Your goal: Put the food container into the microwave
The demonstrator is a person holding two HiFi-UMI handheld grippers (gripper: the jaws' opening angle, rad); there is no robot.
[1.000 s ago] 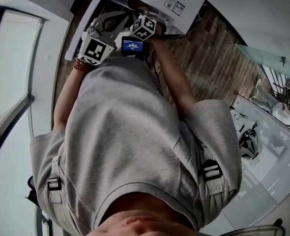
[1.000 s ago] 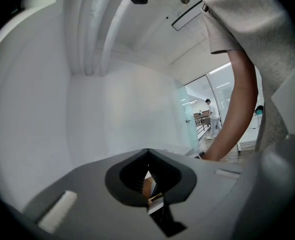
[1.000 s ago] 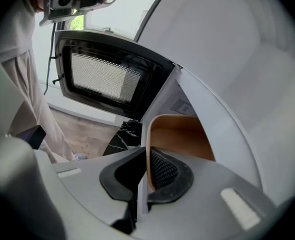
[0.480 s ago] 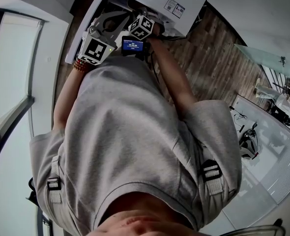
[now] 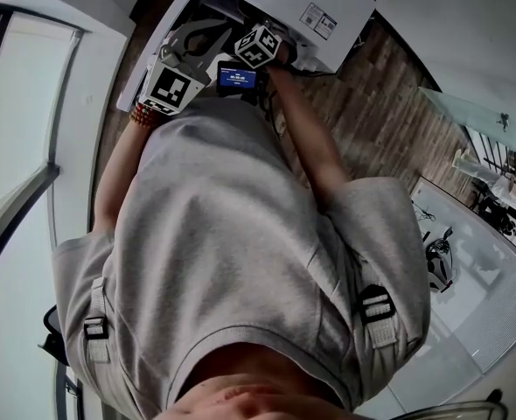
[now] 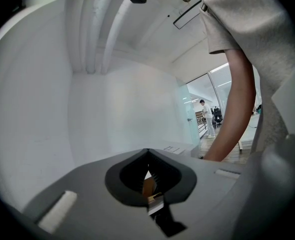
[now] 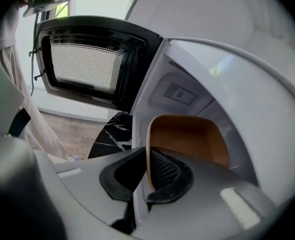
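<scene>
Open microwave (image 7: 197, 64), right gripper (image 7: 148, 171) clamping food container (image 7: 187, 136)

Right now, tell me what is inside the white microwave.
An open brown food container, its rim clamped by the right tool, is inside the white microwave. The tool covers the container's floor and the cavity floor.

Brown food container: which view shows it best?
Right gripper view: the brown food container fills the middle, rim between the jaws, in the white microwave. Left gripper view shows a brown sliver; head view hides it.
</scene>
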